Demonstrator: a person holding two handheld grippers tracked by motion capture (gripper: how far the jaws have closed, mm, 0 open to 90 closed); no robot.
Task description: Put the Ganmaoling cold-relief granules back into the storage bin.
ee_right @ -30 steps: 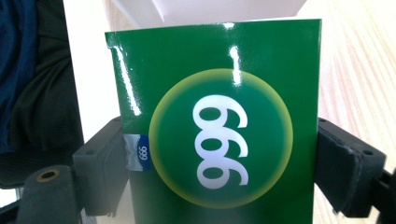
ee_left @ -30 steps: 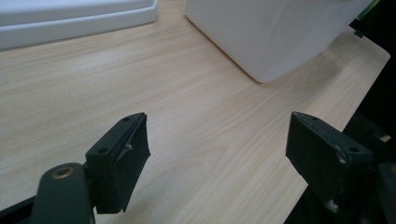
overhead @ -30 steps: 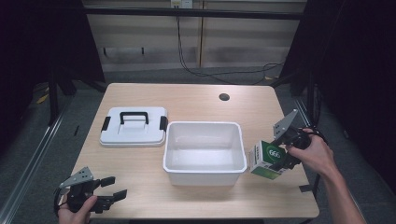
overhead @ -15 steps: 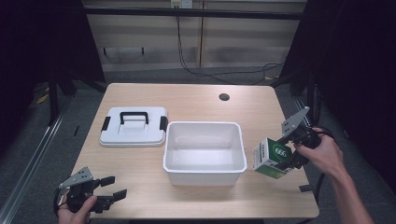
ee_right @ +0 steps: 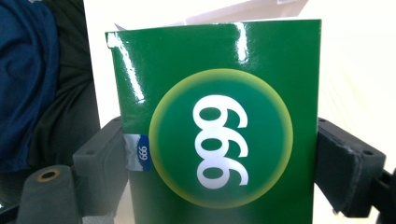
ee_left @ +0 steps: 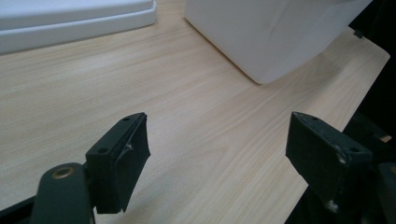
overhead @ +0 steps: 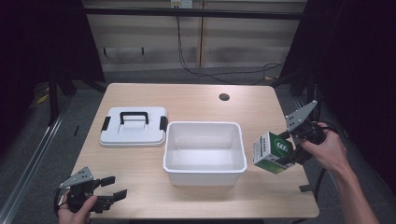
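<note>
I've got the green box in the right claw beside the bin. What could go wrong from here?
1. The green box is held tilted and clear of the table, pinched only by its two sides in the right claw; the glossy card might slip.
2. It hangs close to the white bin, so swinging it across too low could knock the rim.
3. The left claw sits open by the table's front edge, too far to steady the bin.

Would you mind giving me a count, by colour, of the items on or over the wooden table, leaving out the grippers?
White: 2, the open rectangular plastic bin and the flat plastic lid with a black handle.
Green: 1, the glossy cardboard box with a round logo, clamped in the right gripper beside the bin.
Total: 3.
</note>
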